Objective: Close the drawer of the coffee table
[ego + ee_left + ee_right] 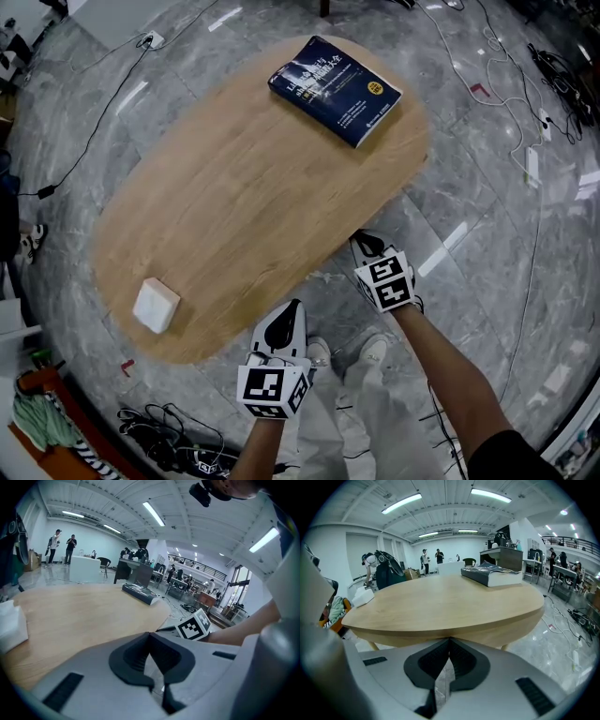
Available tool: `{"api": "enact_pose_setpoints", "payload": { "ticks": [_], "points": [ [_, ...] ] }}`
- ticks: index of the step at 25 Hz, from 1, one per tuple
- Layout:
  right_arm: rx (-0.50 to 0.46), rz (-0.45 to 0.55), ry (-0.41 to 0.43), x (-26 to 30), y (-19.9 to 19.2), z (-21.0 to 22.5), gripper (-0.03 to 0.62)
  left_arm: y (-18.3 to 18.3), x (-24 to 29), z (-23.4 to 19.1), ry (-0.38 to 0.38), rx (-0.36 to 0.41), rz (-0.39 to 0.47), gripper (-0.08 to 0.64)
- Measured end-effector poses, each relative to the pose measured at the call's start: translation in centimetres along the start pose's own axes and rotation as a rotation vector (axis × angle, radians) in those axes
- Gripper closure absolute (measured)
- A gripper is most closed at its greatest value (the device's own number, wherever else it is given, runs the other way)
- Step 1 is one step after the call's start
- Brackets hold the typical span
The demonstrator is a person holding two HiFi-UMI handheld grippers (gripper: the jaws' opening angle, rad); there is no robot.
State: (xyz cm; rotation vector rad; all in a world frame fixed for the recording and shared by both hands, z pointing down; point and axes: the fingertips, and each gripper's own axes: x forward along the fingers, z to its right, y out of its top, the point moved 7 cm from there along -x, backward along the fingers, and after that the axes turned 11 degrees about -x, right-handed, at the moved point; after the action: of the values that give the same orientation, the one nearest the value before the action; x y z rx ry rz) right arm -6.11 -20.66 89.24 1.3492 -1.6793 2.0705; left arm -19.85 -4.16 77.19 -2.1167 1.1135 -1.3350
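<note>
two grippers are waiting nearest, jaws pressed together on nothing: left gripper (291,314), and right gripper (364,244) just beside the edge of one coffee table (234,206), its drawer hiding from view. one white block (156,305), then one book (335,89), are lying on top.

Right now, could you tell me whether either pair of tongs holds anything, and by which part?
Nothing is held: the left tongs and right tongs are both shut and empty.

The coffee table (234,197) is matt pale wood; the floor (469,150) glossy grey stone; the book (335,90) cover shiny.
</note>
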Motion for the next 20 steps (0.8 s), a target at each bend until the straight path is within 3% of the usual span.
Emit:
{"api": "enact_pose_setpoints", "payload": {
  "ticks": [10,20],
  "points": [
    [0.000,0.008,0.002,-3.8,0.9,0.0,0.580,1.5,-0.9,1.2,-0.010,0.023,0.000,0.558],
    [-0.010,0.067,0.001,-10.5,5.9,0.8,0.580,7.1,-2.8,4.2,-0.007,0.046,0.054,0.558]
  ]
}}
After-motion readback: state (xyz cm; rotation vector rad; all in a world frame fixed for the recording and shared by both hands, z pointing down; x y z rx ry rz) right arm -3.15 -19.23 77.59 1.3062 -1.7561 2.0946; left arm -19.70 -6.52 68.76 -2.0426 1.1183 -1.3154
